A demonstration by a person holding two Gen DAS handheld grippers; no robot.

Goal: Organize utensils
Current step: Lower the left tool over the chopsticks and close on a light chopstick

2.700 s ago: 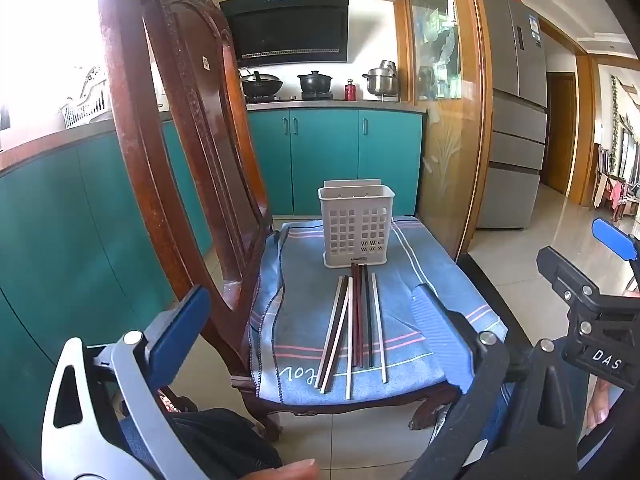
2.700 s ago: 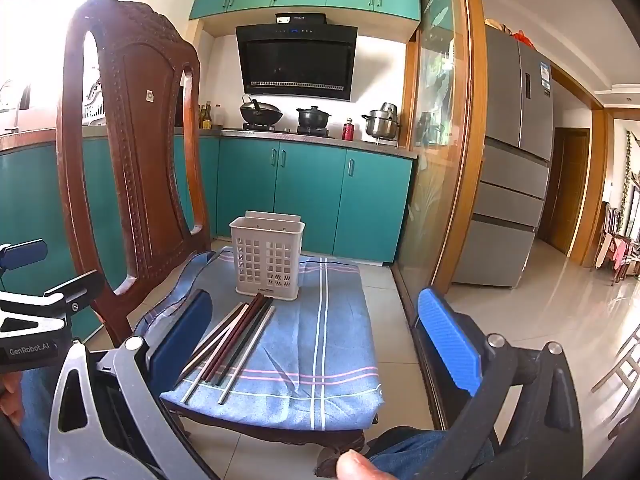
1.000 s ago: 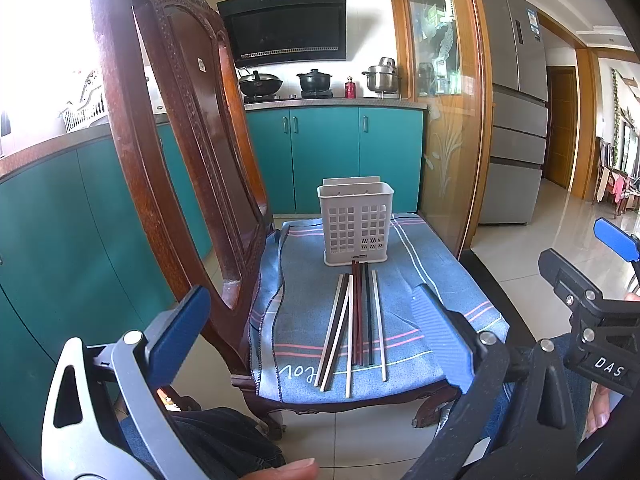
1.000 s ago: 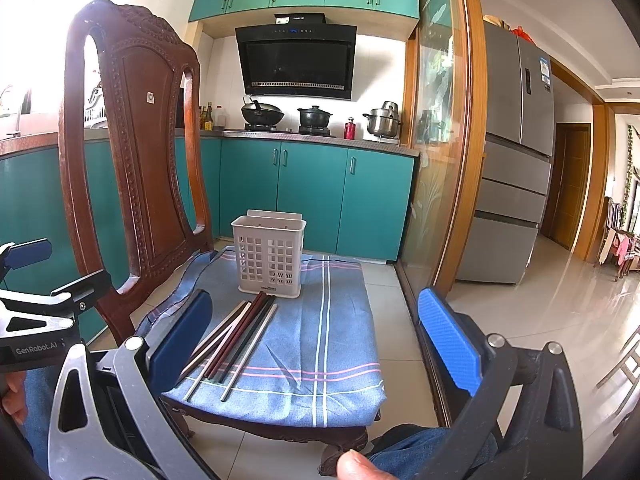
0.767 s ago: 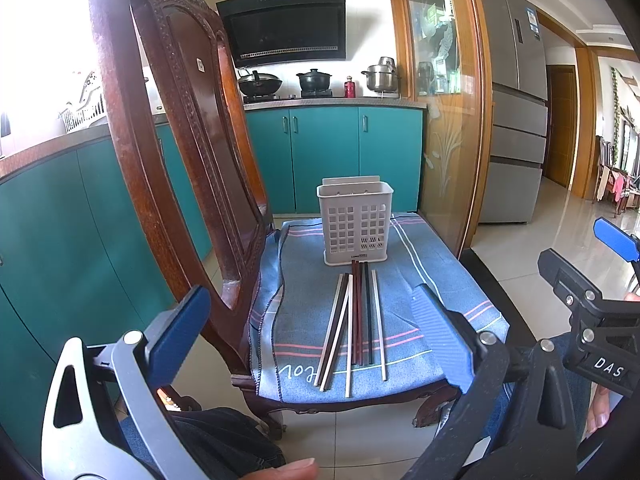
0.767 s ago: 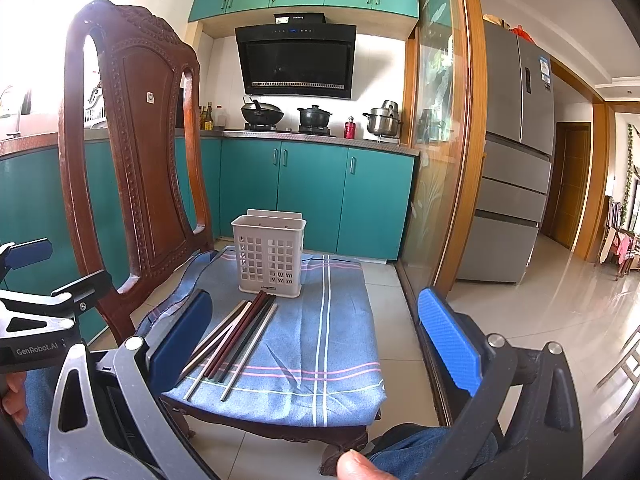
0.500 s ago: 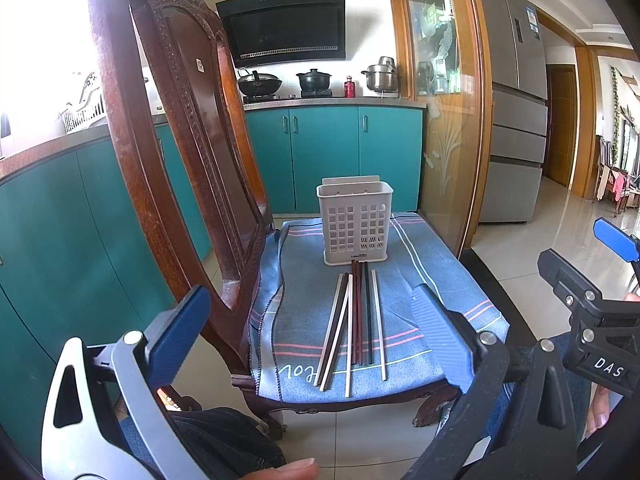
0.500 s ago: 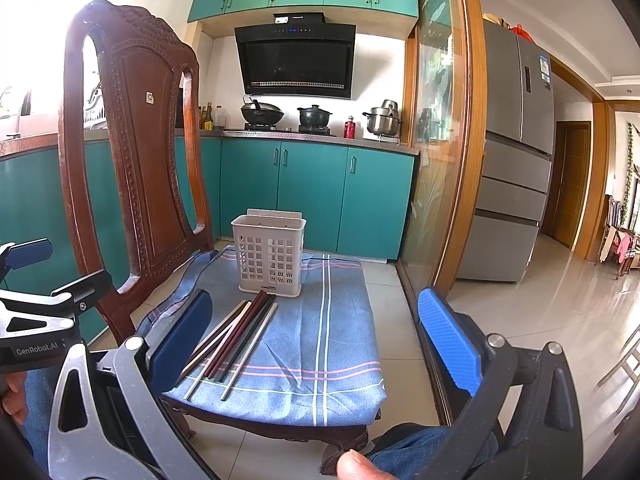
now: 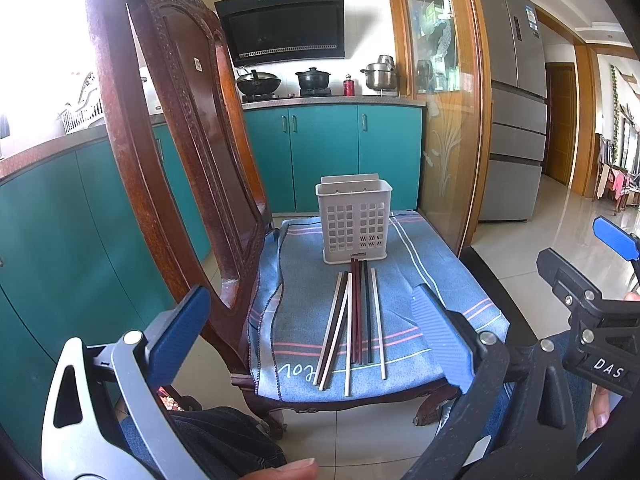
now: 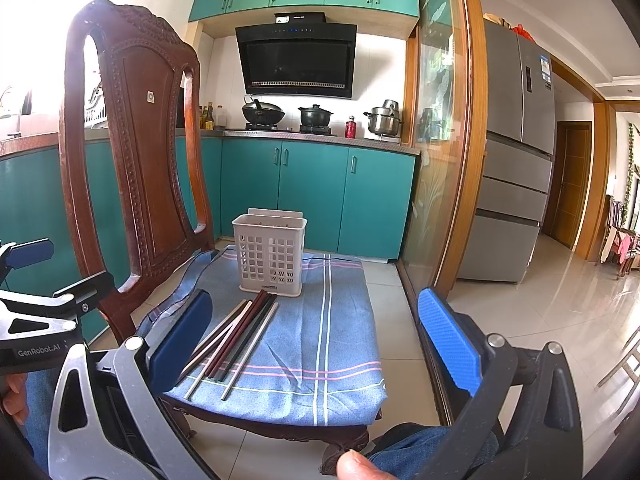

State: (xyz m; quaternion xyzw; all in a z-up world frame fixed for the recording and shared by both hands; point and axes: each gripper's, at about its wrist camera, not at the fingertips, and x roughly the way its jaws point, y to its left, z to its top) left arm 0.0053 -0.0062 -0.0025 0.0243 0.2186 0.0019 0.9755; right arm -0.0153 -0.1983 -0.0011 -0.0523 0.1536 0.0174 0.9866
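Blue cloth (image 9: 420, 264), white, dark, maroon chopsticks (image 9: 354, 320) fanned, both claws (image 9: 312, 340) (image 10: 316, 332) agape

Bright daylight, blown-out window glare upper left, sharp focus, fisheye-bent edges

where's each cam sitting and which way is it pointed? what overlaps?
Left wrist: on the left hand-held gripper, low before the chair, facing the chopsticks and white utensil basket nearly head-on; open blue pads, a thumb tip and the right hand-held gripper at right show.
Right wrist: on the right hand-held gripper, further right, looking across the blue cloth; open pads, jeans, a thumb and the left gripper at left show.
Shared: chair, cloth, chopsticks, basket, teal cabinets, range hood, fridge.
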